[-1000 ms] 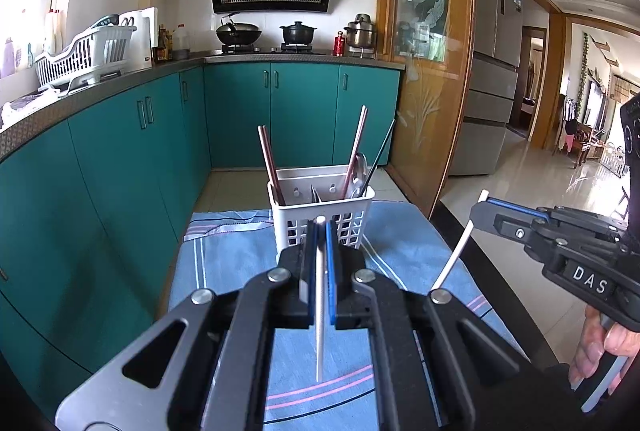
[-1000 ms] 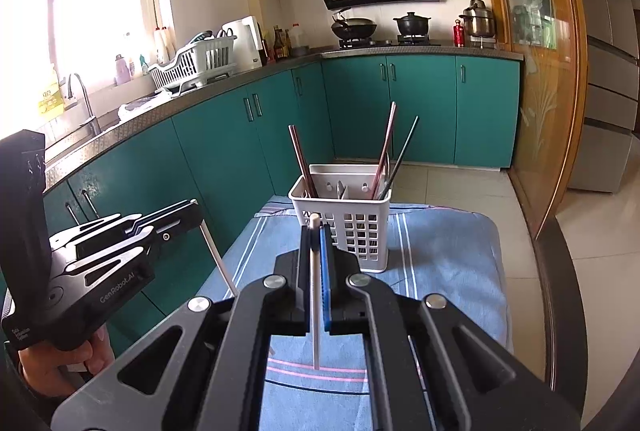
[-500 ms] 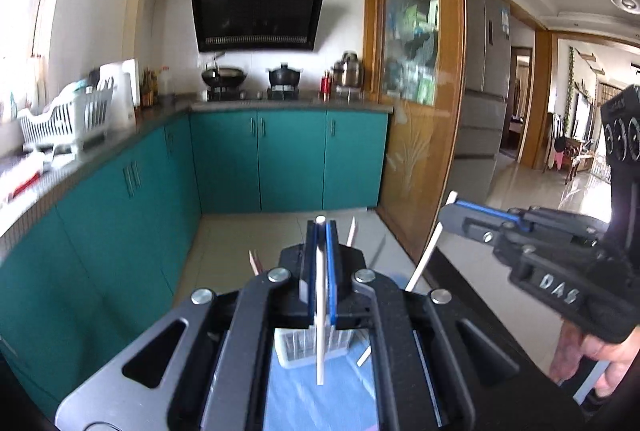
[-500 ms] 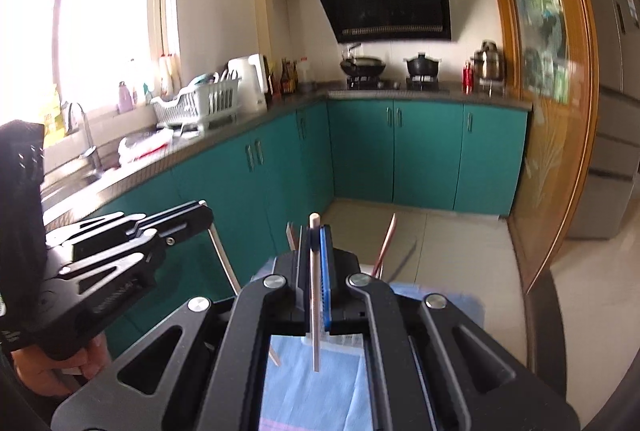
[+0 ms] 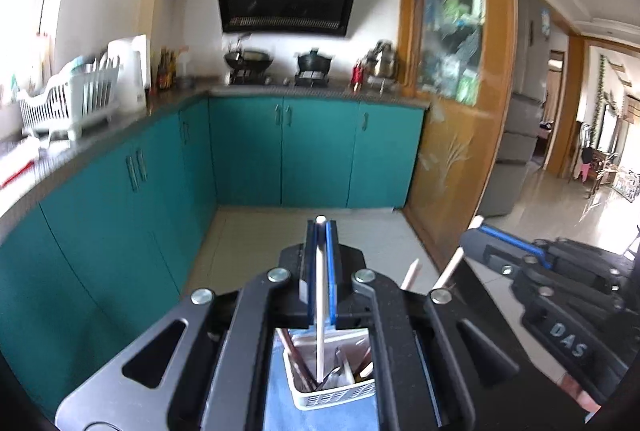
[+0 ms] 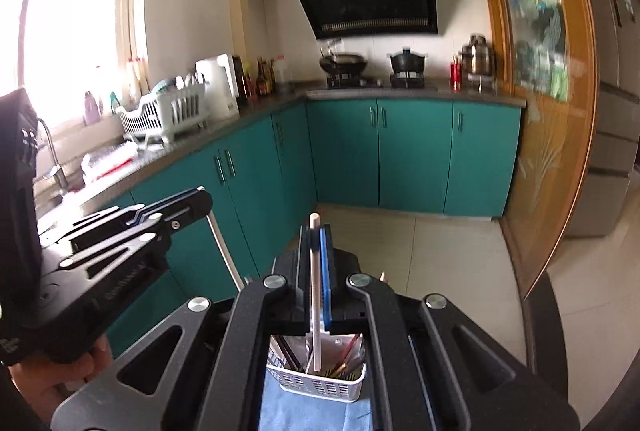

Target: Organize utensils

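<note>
The left gripper [image 5: 319,231] pinches a white chopstick [image 5: 320,311] upright above the white utensil basket [image 5: 332,397]; the right gripper [image 6: 315,231] clamps a pale chopstick [image 6: 316,295], its lower end over the same basket [image 6: 320,387], which stands on a blue cloth [image 6: 312,413].

Two handheld black tools with blue finger pads.

The left tool [image 5: 319,271] has matte black angular linkage arms, round silver screws and bright blue pads. The right tool [image 6: 318,271] looks alike; seen from the left wrist view, its side carries raised letters "DAS". Bare fingers [image 6: 68,375] grip the handles.
</note>
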Action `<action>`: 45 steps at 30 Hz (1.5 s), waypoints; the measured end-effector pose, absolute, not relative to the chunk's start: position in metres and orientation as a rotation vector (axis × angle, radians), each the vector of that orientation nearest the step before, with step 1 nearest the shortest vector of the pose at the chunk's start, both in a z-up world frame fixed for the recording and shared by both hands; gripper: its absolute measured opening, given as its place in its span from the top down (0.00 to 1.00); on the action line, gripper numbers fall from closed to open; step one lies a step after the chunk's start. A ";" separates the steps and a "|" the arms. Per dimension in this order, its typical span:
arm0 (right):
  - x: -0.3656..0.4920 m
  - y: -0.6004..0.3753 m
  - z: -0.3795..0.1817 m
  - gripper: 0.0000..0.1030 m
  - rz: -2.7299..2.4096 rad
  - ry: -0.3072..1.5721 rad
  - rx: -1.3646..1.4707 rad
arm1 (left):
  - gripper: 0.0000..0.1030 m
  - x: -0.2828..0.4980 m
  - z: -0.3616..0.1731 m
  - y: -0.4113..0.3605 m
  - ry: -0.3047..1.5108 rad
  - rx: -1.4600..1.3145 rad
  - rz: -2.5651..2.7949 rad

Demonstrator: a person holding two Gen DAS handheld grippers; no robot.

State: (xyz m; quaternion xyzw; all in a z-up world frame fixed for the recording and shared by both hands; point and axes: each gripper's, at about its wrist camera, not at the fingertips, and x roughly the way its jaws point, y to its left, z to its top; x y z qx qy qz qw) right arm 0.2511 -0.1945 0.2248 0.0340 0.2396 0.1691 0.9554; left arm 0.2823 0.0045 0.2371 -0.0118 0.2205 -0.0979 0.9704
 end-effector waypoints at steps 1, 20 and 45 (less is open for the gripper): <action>0.254 -0.192 0.215 0.96 0.340 0.495 0.061 | 0.96 0.288 0.224 0.007 0.464 -0.032 -0.193; 0.113 -0.255 0.104 0.03 0.168 0.504 0.156 | 0.04 0.117 0.104 0.035 0.521 -0.052 -0.130; 0.068 -0.231 0.005 0.03 0.088 0.591 0.026 | 0.04 0.094 0.037 0.022 0.563 -0.030 -0.070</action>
